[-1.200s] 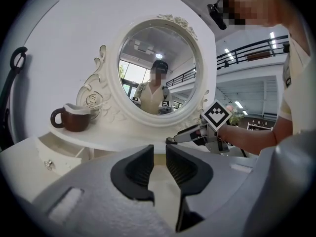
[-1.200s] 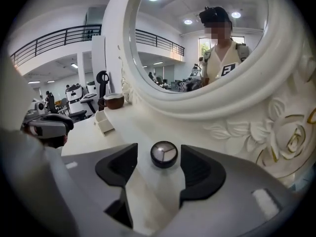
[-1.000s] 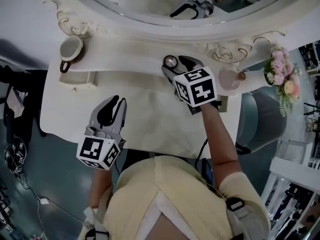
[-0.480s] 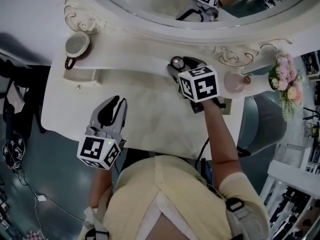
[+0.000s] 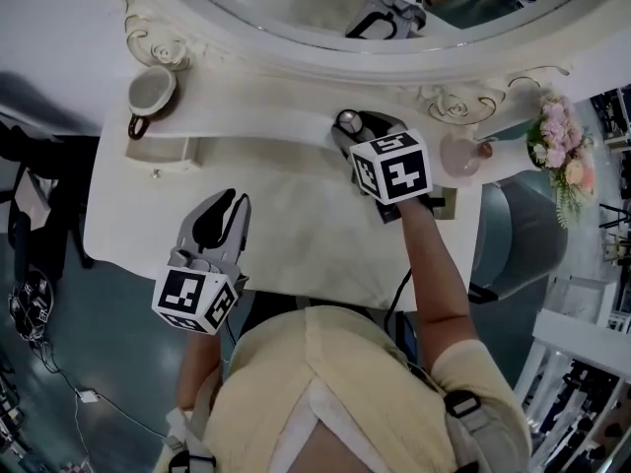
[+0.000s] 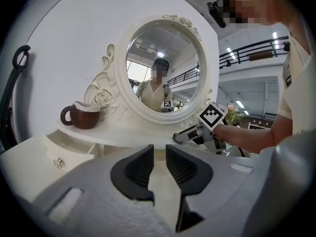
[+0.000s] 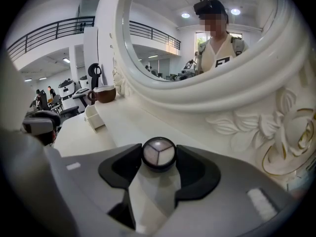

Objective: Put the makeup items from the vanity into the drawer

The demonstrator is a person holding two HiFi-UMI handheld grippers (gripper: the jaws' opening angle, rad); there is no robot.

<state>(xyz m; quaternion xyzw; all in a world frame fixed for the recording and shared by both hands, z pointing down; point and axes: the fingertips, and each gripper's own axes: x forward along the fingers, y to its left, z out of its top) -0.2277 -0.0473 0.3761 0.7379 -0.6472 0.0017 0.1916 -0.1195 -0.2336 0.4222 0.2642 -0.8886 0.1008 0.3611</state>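
Note:
A small round eyeshadow compact lies on the white vanity shelf under the mirror. My right gripper reaches down to it. Its jaws have just been closing, and both pads now touch the compact's sides. My left gripper hovers over the vanity top near its front left. Its jaws stand a narrow gap apart with nothing between them. A small drawer with a knob sits under the shelf's left end.
A brown mug stands on the shelf at the far left. A pink round bottle and a flower bunch are at the right. The oval mirror's carved frame rises just behind the compact.
My right gripper's jaws have narrowed onto the compact while staying in place. The left gripper has not moved.

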